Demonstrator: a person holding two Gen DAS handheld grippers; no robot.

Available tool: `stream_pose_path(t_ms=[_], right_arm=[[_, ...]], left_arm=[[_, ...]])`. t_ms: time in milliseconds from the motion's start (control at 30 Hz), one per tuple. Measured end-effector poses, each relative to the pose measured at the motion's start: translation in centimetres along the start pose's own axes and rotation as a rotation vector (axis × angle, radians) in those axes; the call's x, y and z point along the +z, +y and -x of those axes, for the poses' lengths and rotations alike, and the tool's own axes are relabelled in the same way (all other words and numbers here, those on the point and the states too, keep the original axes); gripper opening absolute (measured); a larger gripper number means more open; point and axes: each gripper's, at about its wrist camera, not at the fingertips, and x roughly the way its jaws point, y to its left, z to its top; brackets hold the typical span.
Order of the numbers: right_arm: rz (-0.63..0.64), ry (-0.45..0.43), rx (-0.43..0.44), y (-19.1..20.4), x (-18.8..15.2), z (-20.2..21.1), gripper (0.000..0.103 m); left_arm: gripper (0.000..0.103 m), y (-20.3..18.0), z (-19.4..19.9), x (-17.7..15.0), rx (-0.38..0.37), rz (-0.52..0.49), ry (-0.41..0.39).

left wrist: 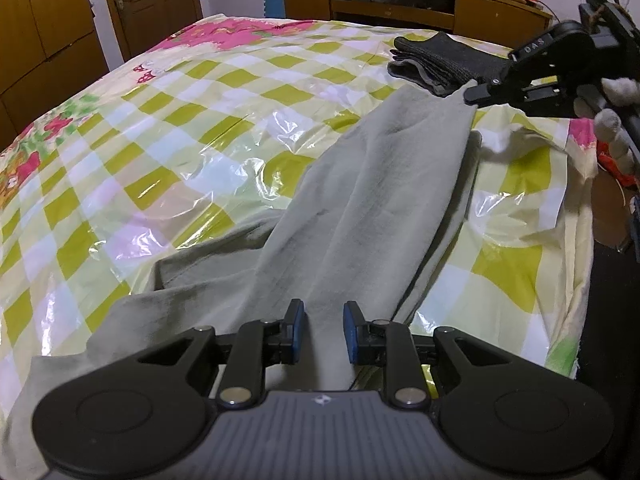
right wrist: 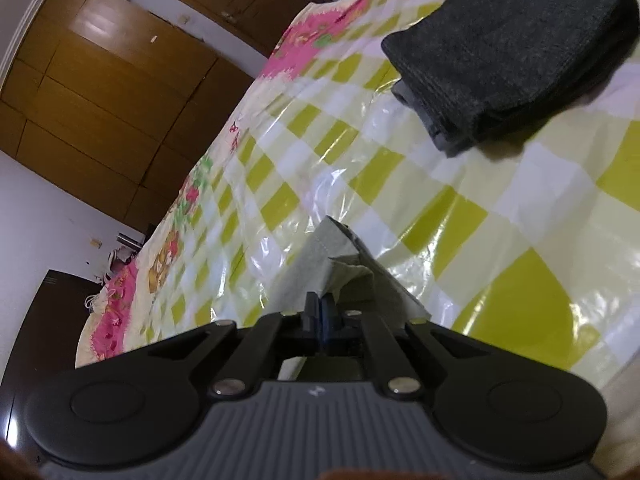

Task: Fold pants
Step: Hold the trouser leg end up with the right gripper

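Note:
Pale grey-green pants [left wrist: 380, 184] lie stretched across the checked bed cover [left wrist: 200, 120], from the near edge toward the far right. My left gripper [left wrist: 324, 332] sits at their near end, blue pads a little apart with a bunched band of the fabric pressed between them. At the far end my right gripper [left wrist: 476, 96] is shut on a corner of the cloth, held by a gloved hand [left wrist: 616, 120]. In the right wrist view the gripper [right wrist: 322, 312] pinches that hem corner of the pants [right wrist: 320, 256] just above the cover.
A folded dark grey garment [left wrist: 440, 64] [right wrist: 512, 48] lies on the bed just beyond the right gripper. A wooden cabinet [left wrist: 400, 4] stands behind the bed, with a door [left wrist: 148, 0] and wardrobes to the left. The bed edge drops off at the right.

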Motion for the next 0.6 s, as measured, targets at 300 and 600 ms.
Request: stream_pose_path(t_ms=[300, 600], right_arm=[[-0.048, 0.043, -0.087, -2.8, -0.9, -1.1, 0.002], [-0.067, 0.139, -0.151, -2.7, -0.2, -1.9, 0.016]], left_arm=[[0.036, -0.3, -0.3, -0.3, -0.014, -0.002, 0.004], [0.036, -0.2, -0.3, -0.4, -0.016, -0.002, -0.002]])
